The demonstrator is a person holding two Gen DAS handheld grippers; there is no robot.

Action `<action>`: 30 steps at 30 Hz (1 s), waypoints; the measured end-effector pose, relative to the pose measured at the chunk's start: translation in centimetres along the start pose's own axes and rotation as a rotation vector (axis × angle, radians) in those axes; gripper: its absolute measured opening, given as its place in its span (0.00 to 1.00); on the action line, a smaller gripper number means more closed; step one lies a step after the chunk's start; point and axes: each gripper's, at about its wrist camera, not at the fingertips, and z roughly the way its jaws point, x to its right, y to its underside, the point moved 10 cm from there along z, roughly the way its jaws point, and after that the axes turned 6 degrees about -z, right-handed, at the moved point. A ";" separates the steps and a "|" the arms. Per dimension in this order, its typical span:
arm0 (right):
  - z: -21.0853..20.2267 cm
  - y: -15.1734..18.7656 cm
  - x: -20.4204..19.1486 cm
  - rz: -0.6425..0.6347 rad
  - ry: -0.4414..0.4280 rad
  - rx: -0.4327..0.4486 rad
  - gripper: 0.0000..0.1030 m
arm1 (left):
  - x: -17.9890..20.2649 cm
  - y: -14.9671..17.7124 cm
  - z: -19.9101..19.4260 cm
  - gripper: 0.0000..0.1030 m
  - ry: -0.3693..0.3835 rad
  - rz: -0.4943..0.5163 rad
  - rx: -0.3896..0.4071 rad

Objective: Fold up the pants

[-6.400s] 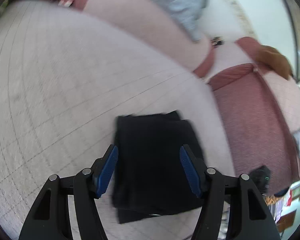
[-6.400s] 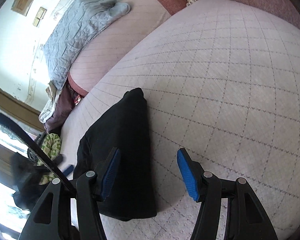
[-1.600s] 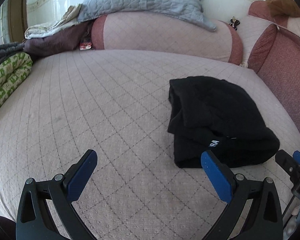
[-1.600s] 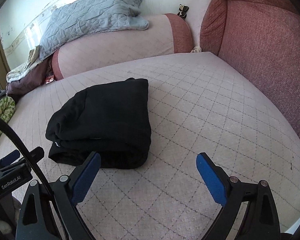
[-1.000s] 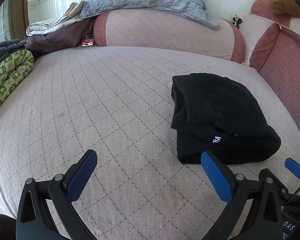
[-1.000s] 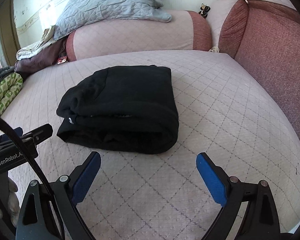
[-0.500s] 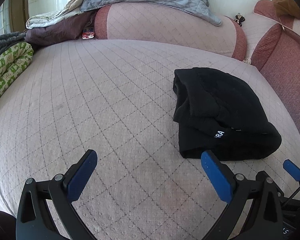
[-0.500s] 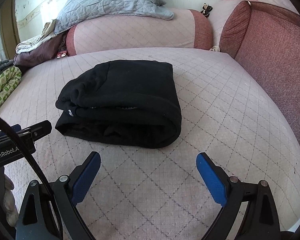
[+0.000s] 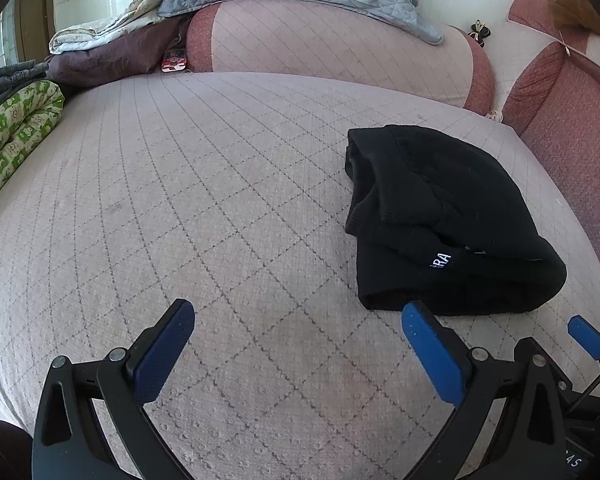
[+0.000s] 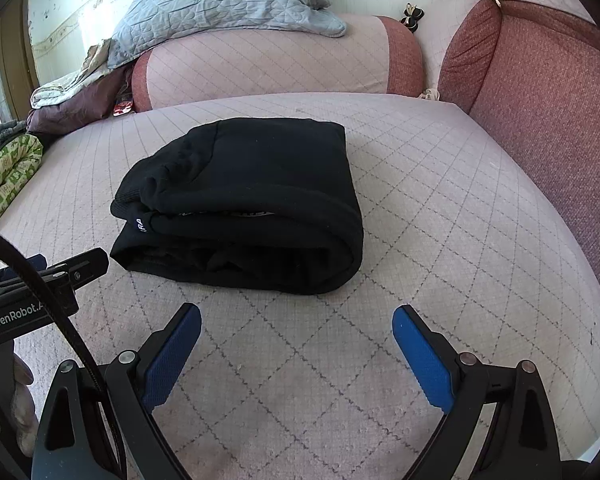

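Both tools drew back — left tool, right tool gaping.

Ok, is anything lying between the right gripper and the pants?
Nothing visible. Only bare quilted bed cover lies between the open right gripper and the folded pants. The left gripper sits off to the side, not in that path.

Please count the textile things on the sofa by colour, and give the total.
Black: 1, the folded pants
Grey-blue: 1, the quilted blanket
Green and white: 1, the patterned quilt
Dark purple: 1, the crumpled cloth
Cream: 1, the cloth on top of it
Total: 5
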 end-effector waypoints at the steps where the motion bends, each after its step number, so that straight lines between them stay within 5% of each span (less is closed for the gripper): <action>1: 0.0 0.0 0.0 0.000 0.000 0.000 0.96 | 0.0 0.0 0.0 1.00 0.000 0.001 0.000; 30: 0.6 0.3 -0.1 0.004 0.016 -0.018 0.96 | 0.2 -0.1 -0.1 1.00 0.000 0.014 0.016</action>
